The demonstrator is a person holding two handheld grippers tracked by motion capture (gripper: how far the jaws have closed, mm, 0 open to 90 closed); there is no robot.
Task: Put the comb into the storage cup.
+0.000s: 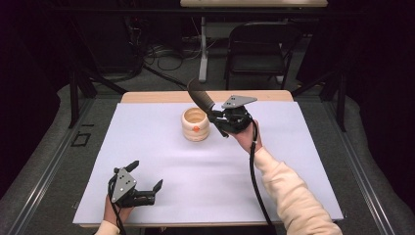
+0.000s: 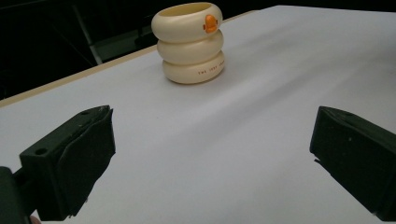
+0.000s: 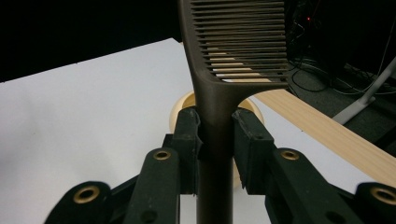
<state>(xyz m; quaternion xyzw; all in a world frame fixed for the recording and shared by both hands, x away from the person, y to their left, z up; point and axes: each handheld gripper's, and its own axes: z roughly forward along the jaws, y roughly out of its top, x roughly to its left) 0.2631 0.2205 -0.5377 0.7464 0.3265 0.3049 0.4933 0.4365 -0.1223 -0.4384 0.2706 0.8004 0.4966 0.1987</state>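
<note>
Your left gripper (image 1: 146, 182) sits nearest the high camera, low over the near left corner of the white table (image 1: 161, 161), its two black jaws spread wide with nothing between them. In the left gripper view those jaws frame bare white surface, and the cream cup (image 2: 190, 42), shaped like three stacked rings with a small orange mark near its rim, stands upright well beyond them toward the table's far edge.

Your right gripper (image 1: 219, 119) is raised above the far middle of the table, just beside the cup (image 1: 195, 124) on its right as the high view shows it. Its jaws are pressed tight on the handle of a dark brown comb (image 3: 233, 51), one pad on either side. The comb (image 1: 199, 97) slants up and to the left from the grip, its toothed end hanging in the air above and behind the cup's open mouth. In the right gripper view the handle runs straight up between the pads (image 3: 187, 140), the teeth fan out to the right at the top, and the cup's rim (image 3: 180, 105) shows behind and below the grip. Comb and cup are apart. A black cable (image 1: 254, 171) trails from that gripper along your cream sleeve (image 1: 293, 196).
</note>
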